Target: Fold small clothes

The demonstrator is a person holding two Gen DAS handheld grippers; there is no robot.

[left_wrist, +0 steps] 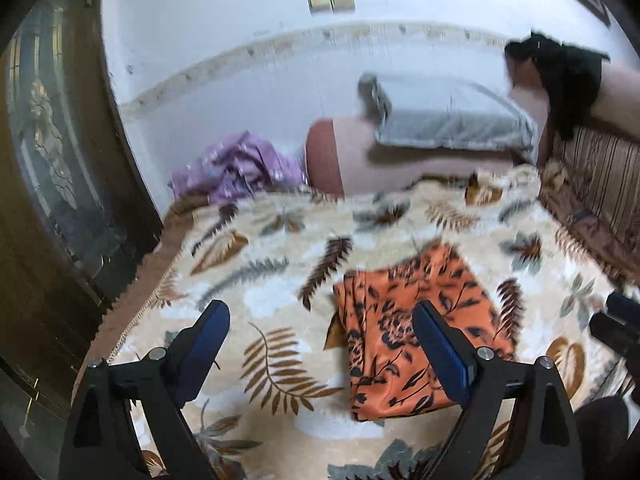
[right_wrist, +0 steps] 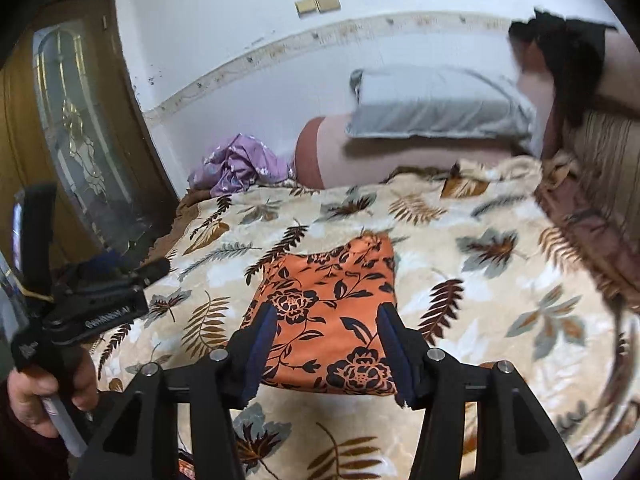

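Risk comes first from the bed blanket, the largest thing near the orange floral cloth: it is thick and soft, so a finger that goes down beside the cloth could catch the blanket pile together with the cloth edge, and the fold would then be dragged open. The cloth itself looks thin and slippery, so I judge that a light pinch could take only the top layer and peel it away from the layers below. The purple garment lies well beyond the cloth, at the far edge of the blanket by the wall, crumpled; reaching for it over the cloth could brush the neat package out of shape.

The cloth lies on the blanket as a compact rectangle, orange with black flowers and leaves. Its edges look quite straight, and its near left corner seems a little lifted. It appears already folded, though how many layers it has cannot be told.

The right gripper hovers above the near edge of the cloth, its fingers apart by about a moderate gap and holding nothing. The left gripper stands to the left of the cloth, fingers spread wide and empty; its right finger appears over the cloth's left part, but whether it touches cannot be told.
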